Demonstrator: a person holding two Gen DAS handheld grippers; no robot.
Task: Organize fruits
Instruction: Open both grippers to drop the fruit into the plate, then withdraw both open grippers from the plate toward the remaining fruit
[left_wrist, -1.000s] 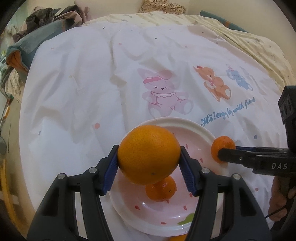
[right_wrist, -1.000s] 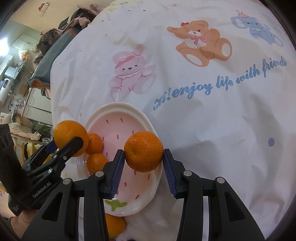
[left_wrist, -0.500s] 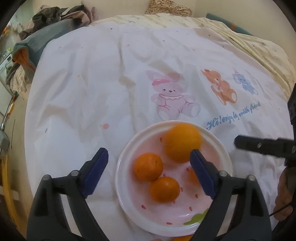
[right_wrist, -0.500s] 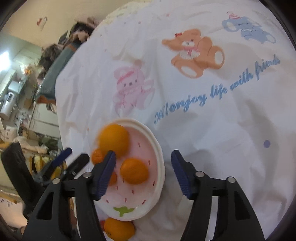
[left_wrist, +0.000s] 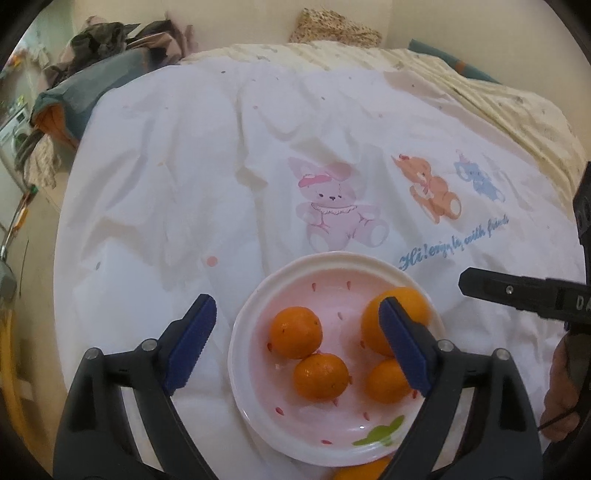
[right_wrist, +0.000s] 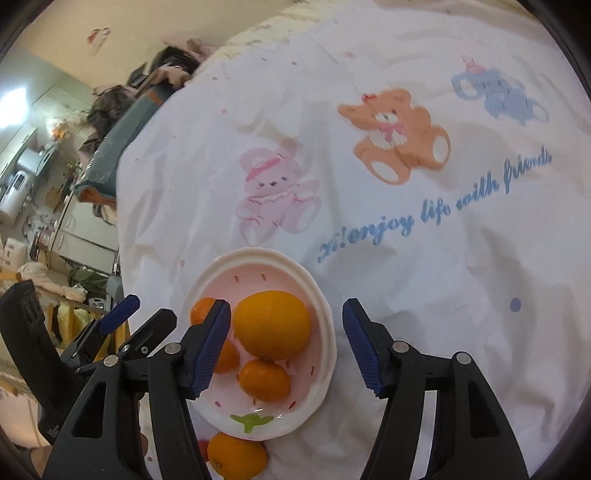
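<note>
Our right gripper (right_wrist: 286, 345) hangs wide and empty over the plate (right_wrist: 325, 373), and our left gripper (left_wrist: 295, 347) is likewise spread. One loose orange (right_wrist: 236, 456) lies on the bed just below the plate's near rim, beneath us, nearer the right gripper, we judge.

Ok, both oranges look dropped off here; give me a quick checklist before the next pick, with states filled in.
1. Left gripper open, holding nothing: ok.
2. Right gripper open, holding nothing: ok.
3. Four oranges, the big orange among them, lie inside the plate: ok.
4. Fruit all settled: cannot tell, the big one looks blurred.
5. All fruit collected: not ok, a loose orange lies on the sheet beside the plate's near rim.
</note>
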